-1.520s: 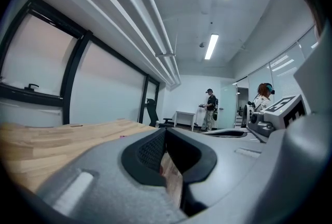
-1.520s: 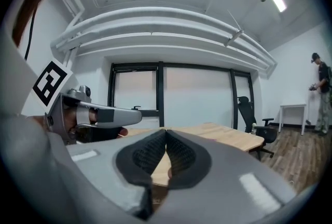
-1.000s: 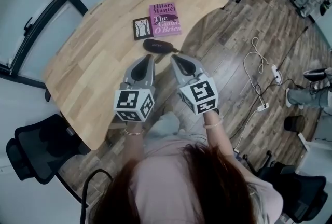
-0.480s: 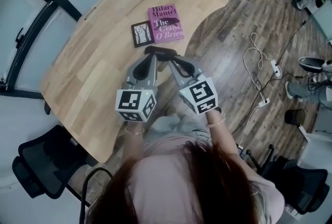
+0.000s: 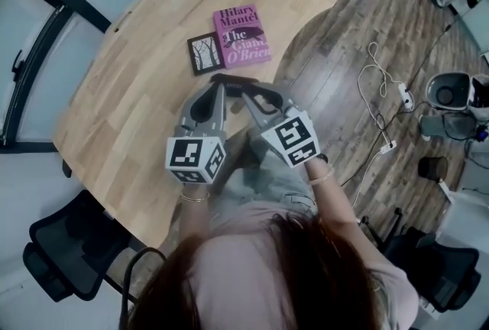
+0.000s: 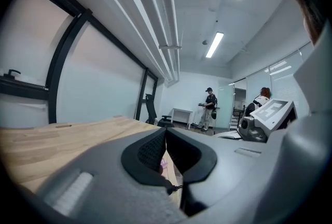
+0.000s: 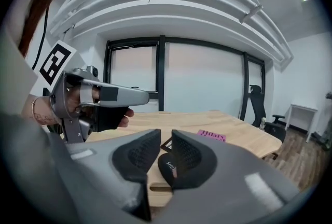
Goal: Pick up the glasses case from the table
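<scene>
The black glasses case (image 5: 235,79) lies near the table's front edge, just below a pink book, with its near side hidden behind the gripper tips. My left gripper (image 5: 219,85) reaches the case's left end; in the left gripper view (image 6: 166,132) its jaws meet at the tips with nothing between them. My right gripper (image 5: 246,95) sits at the case's right part. Its jaws have just been opening, and in the right gripper view (image 7: 165,135) a narrow gap shows. The case (image 7: 167,165) lies low just beyond that gap, and the pads do not press on it.
A pink book (image 5: 242,36) and a small dark card (image 5: 205,53) lie behind the case on the wooden table (image 5: 137,92). A black office chair (image 5: 65,244) stands at the left. A white cable (image 5: 382,92) trails over the wooden floor at the right.
Both grippers have moved forward over the table's edge until their tips reach the case. The right jaws have parted slightly.
</scene>
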